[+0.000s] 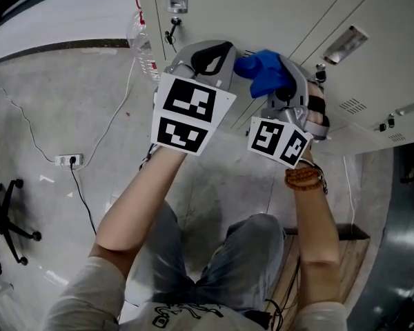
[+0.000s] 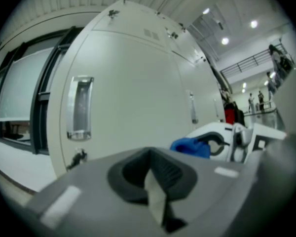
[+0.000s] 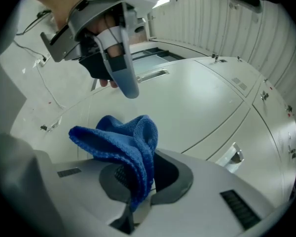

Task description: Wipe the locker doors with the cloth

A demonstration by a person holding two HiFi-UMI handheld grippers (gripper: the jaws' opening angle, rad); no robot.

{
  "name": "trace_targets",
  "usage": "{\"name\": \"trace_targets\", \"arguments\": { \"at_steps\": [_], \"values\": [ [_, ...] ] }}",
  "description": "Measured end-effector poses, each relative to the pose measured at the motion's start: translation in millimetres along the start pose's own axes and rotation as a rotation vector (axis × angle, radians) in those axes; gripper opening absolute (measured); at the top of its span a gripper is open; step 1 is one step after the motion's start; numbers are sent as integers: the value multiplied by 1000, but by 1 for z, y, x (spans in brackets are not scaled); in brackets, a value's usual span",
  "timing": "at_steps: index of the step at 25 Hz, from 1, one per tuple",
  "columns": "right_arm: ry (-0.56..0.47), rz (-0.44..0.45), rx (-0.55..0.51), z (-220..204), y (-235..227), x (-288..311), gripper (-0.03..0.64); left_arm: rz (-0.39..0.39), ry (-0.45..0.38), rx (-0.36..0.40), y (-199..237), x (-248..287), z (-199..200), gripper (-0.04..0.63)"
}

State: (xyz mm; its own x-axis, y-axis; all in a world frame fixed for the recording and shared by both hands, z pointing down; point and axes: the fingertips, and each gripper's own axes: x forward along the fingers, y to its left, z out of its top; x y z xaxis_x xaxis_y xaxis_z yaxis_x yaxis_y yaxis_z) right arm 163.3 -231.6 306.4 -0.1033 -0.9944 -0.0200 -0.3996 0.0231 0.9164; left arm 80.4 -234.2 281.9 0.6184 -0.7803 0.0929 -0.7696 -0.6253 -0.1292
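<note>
Right gripper (image 3: 138, 184) jaws clamped on blue cloth (image 3: 121, 144). Cloth bunched ahead of jaws, locker door (image 3: 202, 107) close beyond, contact unclear. Left gripper (image 2: 155, 181) jaws together, empty.

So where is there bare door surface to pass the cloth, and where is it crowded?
Bare: the wide door panel between its recessed handle and the next door's handle. Crowded: by the lock under that recessed handle, and where the right gripper, shut on the blue cloth, sits close beside the left gripper.
</note>
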Motion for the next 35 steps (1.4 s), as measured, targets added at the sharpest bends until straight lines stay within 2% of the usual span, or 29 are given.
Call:
{"name": "trace_targets", "arguments": {
  "at_steps": [2,5,10,13,22,35],
  "values": [
    [8,-3,91,3,-24,-1,29,3,-15,2,2,-4,18,2],
    [-4,47,354,17,-57,-6,29,4,-38,6,3,-12,45,2],
    [-143,102,793,65,-99,-38,29,8,-92,-5,5,-35,80,2],
    [-208,113,967,79,-106,-57,29,5,-109,-16,-2,-42,85,2],
    [-243,210,1126,79,-55,-80,29,6,-124,-96,-11,-60,42,2],
    [-267,228,1112,89,-45,-78,29,-19,-131,-117,-20,-60,40,2]
  ]
}}
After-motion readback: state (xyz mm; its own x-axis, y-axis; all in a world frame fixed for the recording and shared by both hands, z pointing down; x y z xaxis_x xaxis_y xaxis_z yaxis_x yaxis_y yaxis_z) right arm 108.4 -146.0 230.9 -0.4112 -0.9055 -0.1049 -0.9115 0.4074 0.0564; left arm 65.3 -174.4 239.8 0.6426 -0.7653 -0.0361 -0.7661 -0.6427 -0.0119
